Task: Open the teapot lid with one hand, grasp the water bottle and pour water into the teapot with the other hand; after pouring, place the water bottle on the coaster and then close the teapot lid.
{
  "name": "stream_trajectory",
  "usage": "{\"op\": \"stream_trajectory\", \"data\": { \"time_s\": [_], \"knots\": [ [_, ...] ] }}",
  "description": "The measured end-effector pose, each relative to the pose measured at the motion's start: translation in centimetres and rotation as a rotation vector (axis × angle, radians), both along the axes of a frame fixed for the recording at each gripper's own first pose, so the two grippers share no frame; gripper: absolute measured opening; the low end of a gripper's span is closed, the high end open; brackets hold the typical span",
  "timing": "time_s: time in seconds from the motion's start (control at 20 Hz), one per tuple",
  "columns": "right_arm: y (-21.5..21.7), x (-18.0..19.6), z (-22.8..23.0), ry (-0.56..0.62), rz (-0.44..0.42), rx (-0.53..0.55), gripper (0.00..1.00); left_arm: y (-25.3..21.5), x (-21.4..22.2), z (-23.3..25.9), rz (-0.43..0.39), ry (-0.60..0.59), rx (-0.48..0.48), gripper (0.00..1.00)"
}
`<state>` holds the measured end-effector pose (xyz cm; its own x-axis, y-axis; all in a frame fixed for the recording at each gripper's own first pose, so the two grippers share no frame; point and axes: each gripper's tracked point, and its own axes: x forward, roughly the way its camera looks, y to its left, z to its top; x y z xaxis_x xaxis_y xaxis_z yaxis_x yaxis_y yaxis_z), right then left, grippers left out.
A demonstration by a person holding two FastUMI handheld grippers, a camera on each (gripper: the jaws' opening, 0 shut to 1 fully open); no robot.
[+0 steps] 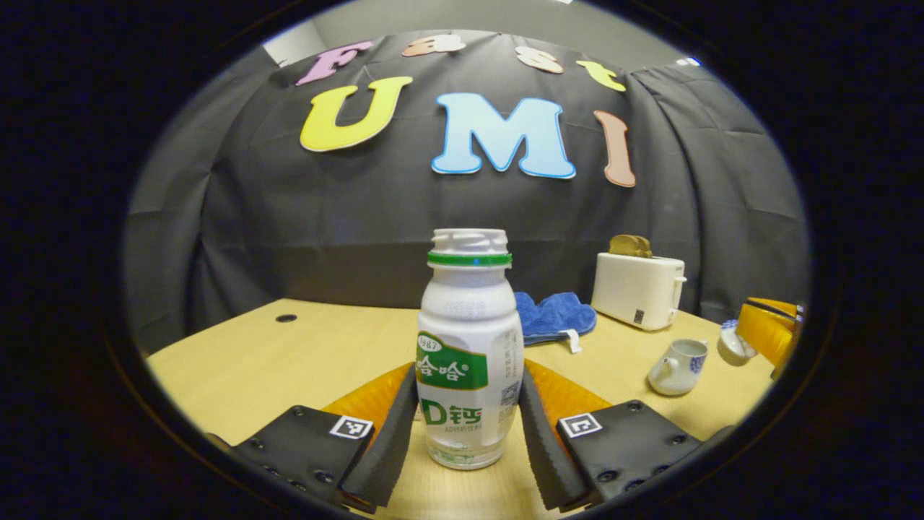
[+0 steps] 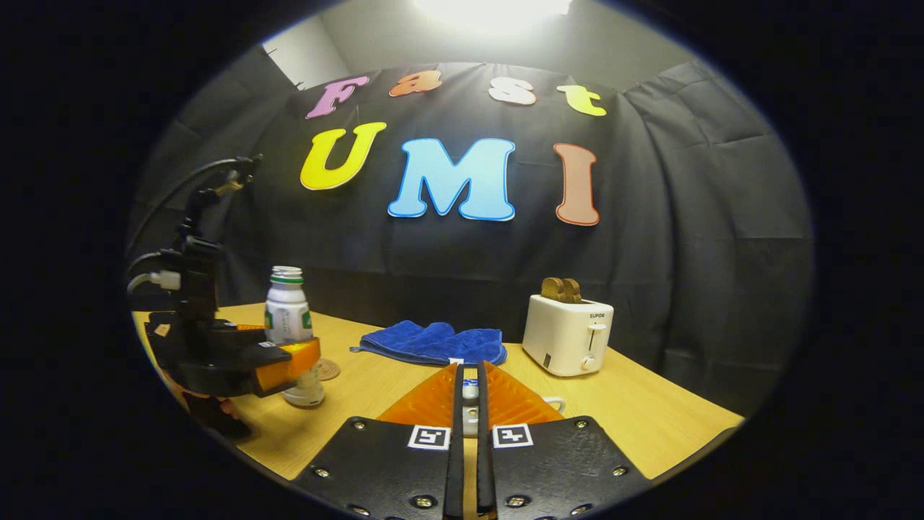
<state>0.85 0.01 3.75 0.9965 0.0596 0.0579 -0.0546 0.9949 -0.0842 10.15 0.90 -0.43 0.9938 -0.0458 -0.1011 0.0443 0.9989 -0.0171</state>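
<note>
water bottle [image 1: 469, 354] stood upright on the table [image 1: 289, 354] in the left gripper view, uncapped, right between the left gripper [image 1: 468, 426] fingers. pads sat at both sides of the lower body, close or just touching, can't tell if they pressed; reads as lining up for the grasp. teapot [image 1: 677, 367] sat off to the right with its mouth open, lid [image 1: 735, 345] lifted just beside it in the other gripper, so the pour path was clear. blue cloth [image 1: 554, 315] and toaster [image 1: 639, 289] sat behind.

right gripper view: right gripper [image 2: 468, 412] was nearly closed, a narrow slit, pinching a small pale piece, likely the lid knob. teapot handle peeked out past the right finger. bottle stood at far left inside the left gripper, coaster [image 2: 328, 370] just behind it, ready for set-down later.
</note>
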Motion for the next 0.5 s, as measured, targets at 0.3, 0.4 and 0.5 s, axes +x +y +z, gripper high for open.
{"op": "stream_trajectory", "data": {
  "time_s": [0.3, 0.4, 0.5],
  "knots": [
    [-0.9, -7.7, -0.7, 0.0, -0.015, 0.072, 0.07, -3.6, 0.2, 2.6, -0.087, -0.08, 0.325, 0.82],
    [-1.4, -9.3, -1.2, 0.012, -0.025, 0.079, 0.07, -5.1, 0.4, 2.8, -0.119, -0.093, 0.393, 0.83],
    [-2.4, -10.4, -1.4, 0.013, -0.05, 0.067, 0.07, -6.6, 0.5, 2.5, -0.149, -0.095, 0.443, 0.78]
  ]
}}
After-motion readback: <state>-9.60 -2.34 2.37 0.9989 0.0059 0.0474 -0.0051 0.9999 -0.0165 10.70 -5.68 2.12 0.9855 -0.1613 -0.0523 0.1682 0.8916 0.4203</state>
